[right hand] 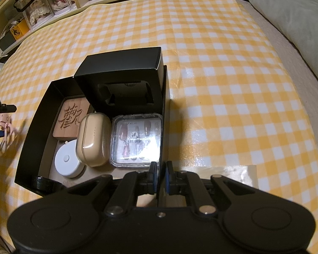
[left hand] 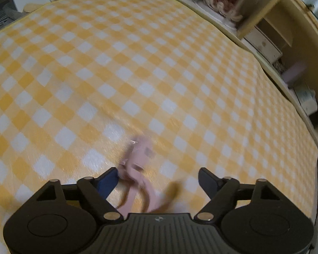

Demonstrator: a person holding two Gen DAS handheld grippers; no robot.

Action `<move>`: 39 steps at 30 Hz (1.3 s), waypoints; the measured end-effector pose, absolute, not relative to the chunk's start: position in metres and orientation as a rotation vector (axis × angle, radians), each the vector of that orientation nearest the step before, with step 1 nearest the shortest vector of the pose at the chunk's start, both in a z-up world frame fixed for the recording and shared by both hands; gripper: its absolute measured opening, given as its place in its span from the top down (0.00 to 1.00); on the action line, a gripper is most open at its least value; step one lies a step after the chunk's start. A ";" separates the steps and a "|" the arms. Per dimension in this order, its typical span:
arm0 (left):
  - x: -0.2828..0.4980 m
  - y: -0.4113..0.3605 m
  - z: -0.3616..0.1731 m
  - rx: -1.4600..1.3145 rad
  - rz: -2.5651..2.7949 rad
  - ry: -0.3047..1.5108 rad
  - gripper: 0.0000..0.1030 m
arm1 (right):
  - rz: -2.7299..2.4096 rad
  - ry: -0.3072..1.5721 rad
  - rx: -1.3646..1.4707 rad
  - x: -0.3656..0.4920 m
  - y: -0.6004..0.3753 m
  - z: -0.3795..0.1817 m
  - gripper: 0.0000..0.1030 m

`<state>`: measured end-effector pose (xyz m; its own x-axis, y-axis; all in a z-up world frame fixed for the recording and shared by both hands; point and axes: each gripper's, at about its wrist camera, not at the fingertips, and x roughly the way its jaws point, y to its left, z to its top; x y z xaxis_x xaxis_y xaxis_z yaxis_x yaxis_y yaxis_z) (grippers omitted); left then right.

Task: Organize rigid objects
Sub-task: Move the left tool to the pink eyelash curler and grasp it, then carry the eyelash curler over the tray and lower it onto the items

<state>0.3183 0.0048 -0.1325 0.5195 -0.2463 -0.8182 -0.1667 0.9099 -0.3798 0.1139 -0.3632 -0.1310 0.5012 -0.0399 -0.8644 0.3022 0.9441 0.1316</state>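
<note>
Pink clip [left hand: 137, 165] lying lengthwise away between spread left gripper [left hand: 159, 176]; right gripper [right hand: 160, 170] pinching box wall [right hand: 162, 114].

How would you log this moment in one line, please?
left gripper: open over pink clip | right gripper: shut on black box wall

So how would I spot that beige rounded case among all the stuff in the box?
Find the open black box on the yellow checked cloth. The beige case sits in its middle, between the white round puck and the clear square nail case. It alone is a glossy tan, pill-shaped pod.
</note>
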 end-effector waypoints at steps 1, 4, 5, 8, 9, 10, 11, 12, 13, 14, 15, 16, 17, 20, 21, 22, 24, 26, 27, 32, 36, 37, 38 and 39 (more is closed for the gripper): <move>0.319 0.008 -0.133 -0.451 -0.044 1.026 0.28 | -0.210 1.029 0.281 0.114 -0.364 -0.131 0.92; 0.323 0.010 -0.132 -0.426 -0.039 1.011 0.35 | -0.209 1.035 0.275 0.115 -0.364 -0.133 0.92; 0.323 0.010 -0.132 -0.408 -0.040 1.010 0.36 | -0.208 1.038 0.272 0.116 -0.364 -0.133 0.92; 0.323 0.001 -0.131 -0.329 -0.061 1.016 0.37 | -0.208 1.043 0.268 0.117 -0.364 -0.134 0.92; 0.323 -0.003 -0.130 -0.293 -0.076 1.023 0.37 | -0.207 1.044 0.268 0.117 -0.364 -0.134 0.92; 0.322 -0.008 -0.130 -0.260 -0.091 1.029 0.37 | -0.207 1.043 0.270 0.117 -0.364 -0.134 0.92; 0.321 -0.012 -0.130 -0.226 -0.102 1.036 0.37 | -0.207 1.044 0.268 0.117 -0.364 -0.134 0.92; 0.319 -0.017 -0.130 -0.189 -0.108 1.041 0.37 | -0.206 1.044 0.268 0.117 -0.364 -0.134 0.92; 0.318 -0.021 -0.131 -0.148 -0.110 1.046 0.41 | -0.206 1.044 0.267 0.117 -0.364 -0.134 0.92; 0.317 -0.025 -0.131 -0.107 -0.108 1.048 0.43 | -0.207 1.044 0.267 0.117 -0.364 -0.134 0.92; 0.316 -0.028 -0.132 -0.073 -0.106 1.048 0.47 | -0.207 1.044 0.267 0.117 -0.364 -0.134 0.92; 0.316 -0.030 -0.132 -0.051 -0.103 1.049 0.51 | -0.207 1.044 0.266 0.117 -0.364 -0.134 0.92; 0.315 -0.031 -0.132 -0.032 -0.098 1.052 0.52 | -0.207 1.044 0.267 0.117 -0.364 -0.134 0.92; 0.315 -0.032 -0.132 -0.003 -0.087 1.065 0.63 | -0.208 1.044 0.267 0.117 -0.363 -0.134 0.92; 0.317 -0.033 -0.132 -0.005 -0.087 1.068 0.65 | -0.208 1.044 0.267 0.117 -0.363 -0.134 0.92; 0.319 -0.035 -0.131 -0.005 -0.086 1.070 0.67 | -0.208 1.044 0.267 0.117 -0.364 -0.134 0.92; 0.318 -0.034 -0.131 -0.005 -0.092 1.068 0.67 | -0.208 1.043 0.267 0.117 -0.363 -0.134 0.92; 0.317 -0.030 -0.129 -0.028 -0.101 1.068 0.67 | -0.208 1.043 0.267 0.117 -0.363 -0.134 0.92; 0.316 -0.027 -0.127 -0.044 -0.102 1.067 0.67 | -0.208 1.043 0.266 0.117 -0.363 -0.134 0.92; 0.310 -0.021 -0.105 -0.058 -0.137 1.018 0.67 | -0.208 1.044 0.267 0.117 -0.363 -0.134 0.92; 0.303 -0.031 -0.084 -0.050 -0.195 0.969 0.67 | -0.208 1.043 0.266 0.116 -0.363 -0.134 0.92; 0.299 -0.034 -0.078 -0.046 -0.215 0.958 0.67 | -0.208 1.043 0.266 0.116 -0.364 -0.134 0.92; 0.294 -0.038 -0.074 -0.043 -0.234 0.950 0.67 | -0.208 1.043 0.267 0.116 -0.363 -0.134 0.92; 0.290 -0.042 -0.069 -0.041 -0.257 0.943 0.67 | -0.208 1.043 0.266 0.116 -0.363 -0.134 0.92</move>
